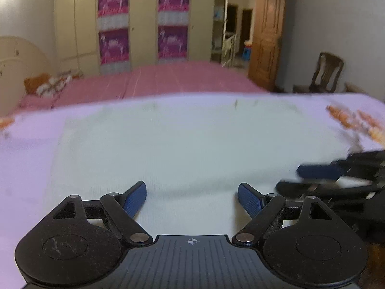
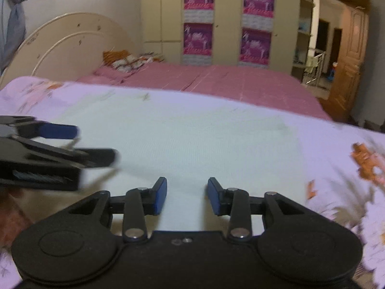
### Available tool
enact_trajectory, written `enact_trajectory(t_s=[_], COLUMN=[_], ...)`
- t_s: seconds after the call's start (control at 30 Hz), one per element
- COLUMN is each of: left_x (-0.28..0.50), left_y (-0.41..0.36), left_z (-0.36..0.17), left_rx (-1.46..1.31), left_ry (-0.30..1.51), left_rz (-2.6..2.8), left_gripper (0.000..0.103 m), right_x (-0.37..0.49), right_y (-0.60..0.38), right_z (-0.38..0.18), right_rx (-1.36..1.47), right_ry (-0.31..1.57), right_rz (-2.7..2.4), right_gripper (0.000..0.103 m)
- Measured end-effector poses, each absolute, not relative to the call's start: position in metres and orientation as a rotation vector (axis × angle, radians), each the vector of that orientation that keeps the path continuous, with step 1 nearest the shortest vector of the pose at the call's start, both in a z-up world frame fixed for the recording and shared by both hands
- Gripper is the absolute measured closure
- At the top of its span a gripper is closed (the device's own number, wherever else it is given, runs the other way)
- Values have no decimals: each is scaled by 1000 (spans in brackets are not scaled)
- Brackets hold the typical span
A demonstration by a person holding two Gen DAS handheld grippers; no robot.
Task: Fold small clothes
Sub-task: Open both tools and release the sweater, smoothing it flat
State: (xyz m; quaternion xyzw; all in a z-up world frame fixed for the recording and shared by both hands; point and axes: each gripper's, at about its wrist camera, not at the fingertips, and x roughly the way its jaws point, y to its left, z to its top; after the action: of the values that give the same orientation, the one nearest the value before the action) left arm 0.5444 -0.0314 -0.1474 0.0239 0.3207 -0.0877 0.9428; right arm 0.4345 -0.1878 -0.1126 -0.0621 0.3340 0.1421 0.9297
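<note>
A pale mint-white cloth [image 1: 182, 144] lies flat on a lilac flowered sheet [image 1: 24, 159]; it also shows in the right wrist view [image 2: 192, 139]. My left gripper [image 1: 192, 198] is open and empty, low over the cloth's near edge. My right gripper [image 2: 187, 196] is open and empty, also over the near edge, with its fingers closer together. The right gripper shows at the right of the left wrist view [image 1: 320, 178]. The left gripper shows at the left of the right wrist view [image 2: 79, 142].
A pink bed [image 1: 168, 79] lies beyond the sheet, with a cream headboard [image 2: 67, 45] and orange-white pillows [image 2: 127, 61]. A wardrobe with purple posters [image 1: 144, 24] stands behind. A brown door [image 1: 267, 36] and a wooden chair [image 1: 327, 72] are at the right.
</note>
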Motion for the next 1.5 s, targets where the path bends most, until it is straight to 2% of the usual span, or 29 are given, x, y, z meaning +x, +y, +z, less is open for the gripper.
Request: enact_trajectory(t_s=[0.33,0.67,0.87,1.1,1.5], left_x=[507,464,460,445,449], left_y=[-21,-26,-23,33,33], left_z=[-145,-144,-149,-152,-148], left_rx=[0,7,63,-17,-47], left_ry=[653,639,651,654,635], left_rz=[-152,-94,-89,-36,24], left_gripper=[19,20,19,19,20], right_x=[403,355,356,337,331], right_y=[-206,-189,-188,-236,-249], right_z=[-103,-103,-105,-104,-99], right_rx=[-63,-99,-114,-150,-84], right_ry=[706,677,702,712,693], right_rz=[251,261,280,165,122], right_gripper=[65,67,67,67,68])
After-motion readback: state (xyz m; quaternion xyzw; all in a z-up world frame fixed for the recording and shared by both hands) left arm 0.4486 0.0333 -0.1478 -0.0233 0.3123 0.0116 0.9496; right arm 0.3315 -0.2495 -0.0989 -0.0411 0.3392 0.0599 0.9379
